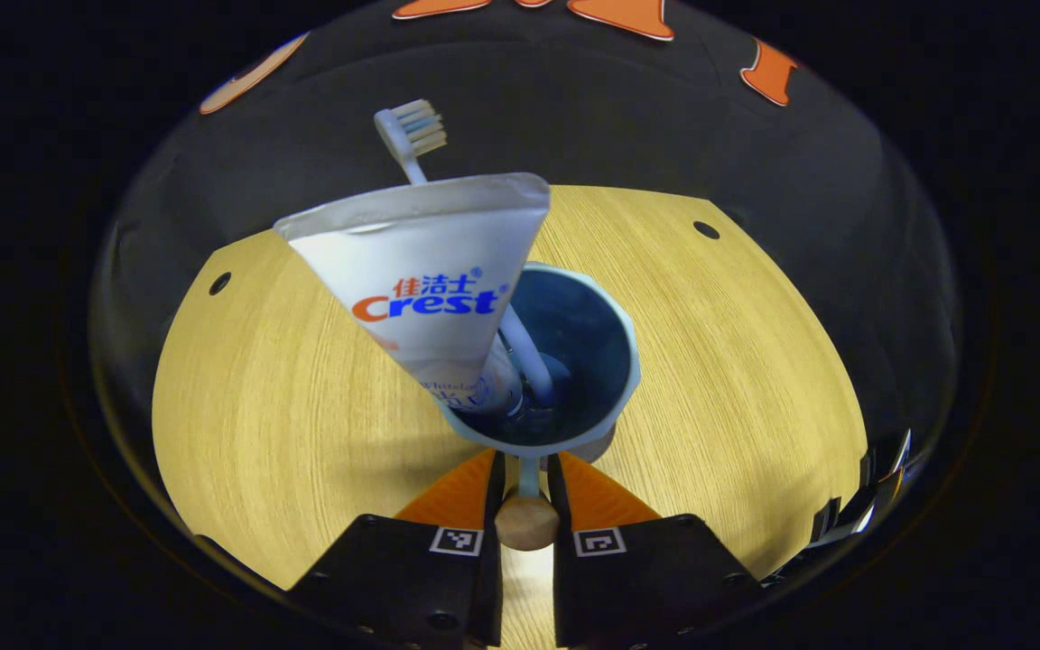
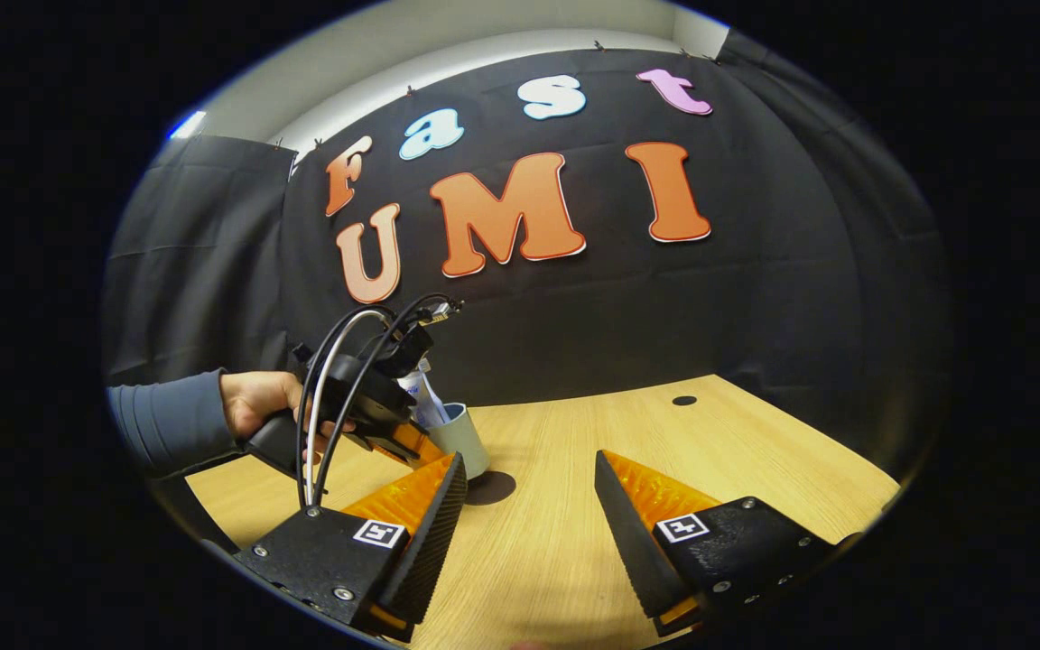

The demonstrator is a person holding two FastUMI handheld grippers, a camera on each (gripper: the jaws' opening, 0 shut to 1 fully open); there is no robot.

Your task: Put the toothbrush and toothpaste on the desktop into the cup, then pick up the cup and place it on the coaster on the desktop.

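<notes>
A pale blue cup (image 1: 574,361) fills the middle of the left gripper view, seen from above. A white toothpaste tube (image 1: 430,280) stands in it cap down, leaning left. Behind the tube, a white toothbrush (image 1: 412,135) rises with its bristle head up. My left gripper (image 1: 525,459) is shut on the cup's handle, which ends in a wooden knob (image 1: 527,524). In the right gripper view a hand (image 2: 254,406) holds the left gripper (image 2: 412,444) against the cup (image 2: 468,441). A dark round patch (image 2: 495,487) lies under the cup; coaster or shadow, I cannot tell. My right gripper (image 2: 529,506) stands open and empty.
The light wooden desktop (image 1: 737,361) has small round holes (image 1: 706,229) near its back edge. The black cloth wall (image 2: 755,298) closes off the far side. A person's sleeve (image 2: 168,420) reaches in from the left. The right gripper (image 1: 881,501) shows at the desk's right edge.
</notes>
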